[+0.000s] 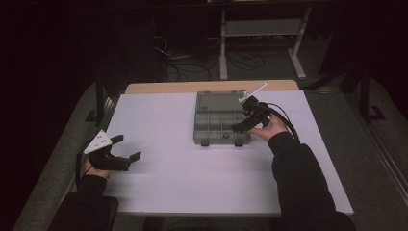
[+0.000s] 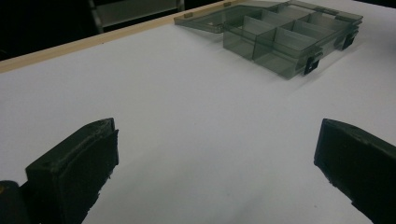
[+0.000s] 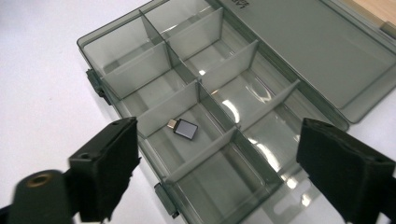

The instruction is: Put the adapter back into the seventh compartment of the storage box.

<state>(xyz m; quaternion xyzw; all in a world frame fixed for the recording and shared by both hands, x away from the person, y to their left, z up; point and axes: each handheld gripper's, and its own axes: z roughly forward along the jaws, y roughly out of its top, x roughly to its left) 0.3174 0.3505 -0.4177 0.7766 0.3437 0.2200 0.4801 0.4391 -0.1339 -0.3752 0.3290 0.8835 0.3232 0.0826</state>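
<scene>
Hovering wide open above the organizer box (image 3: pixel 140 37), right gripper (image 3: pixel 219 168) empty, adapter (image 3: pixel 183 127) lying in a compartment, left gripper (image 2: pixel 215 158) open.

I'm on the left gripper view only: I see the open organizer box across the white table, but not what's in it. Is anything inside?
Observer: Yes. In the right gripper view a small grey adapter with a metal plug lies flat in one compartment of the organizer box, in the row along the latch side.
Operator: Is the right gripper holding it?
Observer: No. The right gripper hangs above the box with its jaws wide apart, and the adapter lies loose on the compartment floor.
Operator: Which side of the box is that hand on?
Observer: In the high view the right gripper sits over the box's right front corner; the lid lies open on the far side.
</scene>
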